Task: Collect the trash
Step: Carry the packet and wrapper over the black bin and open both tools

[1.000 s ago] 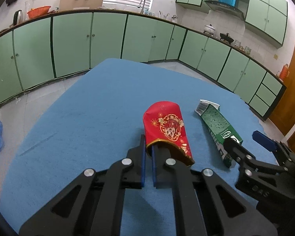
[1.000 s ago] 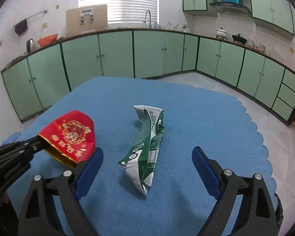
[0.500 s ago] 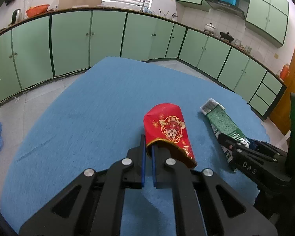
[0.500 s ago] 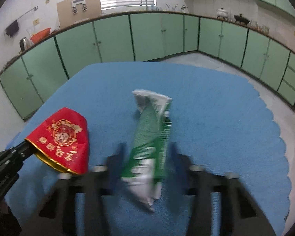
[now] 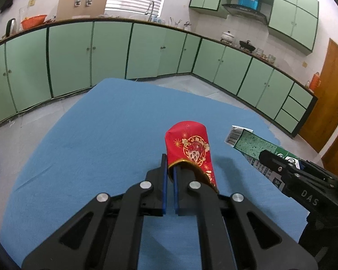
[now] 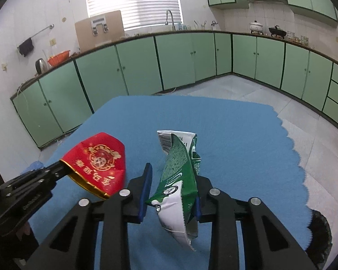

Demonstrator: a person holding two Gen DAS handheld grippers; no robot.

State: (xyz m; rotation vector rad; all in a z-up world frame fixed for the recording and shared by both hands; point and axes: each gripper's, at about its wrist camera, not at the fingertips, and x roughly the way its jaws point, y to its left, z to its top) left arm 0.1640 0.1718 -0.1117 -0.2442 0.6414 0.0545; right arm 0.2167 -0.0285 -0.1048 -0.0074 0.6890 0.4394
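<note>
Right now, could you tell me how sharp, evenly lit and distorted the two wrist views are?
Left wrist view: sharp; the fisheye bends the counter into an arc, corners vignetted black, and the red wrapper throws a soft shadow on the blue cloth. Right wrist view: also sharp; the window is blown out white.
</note>
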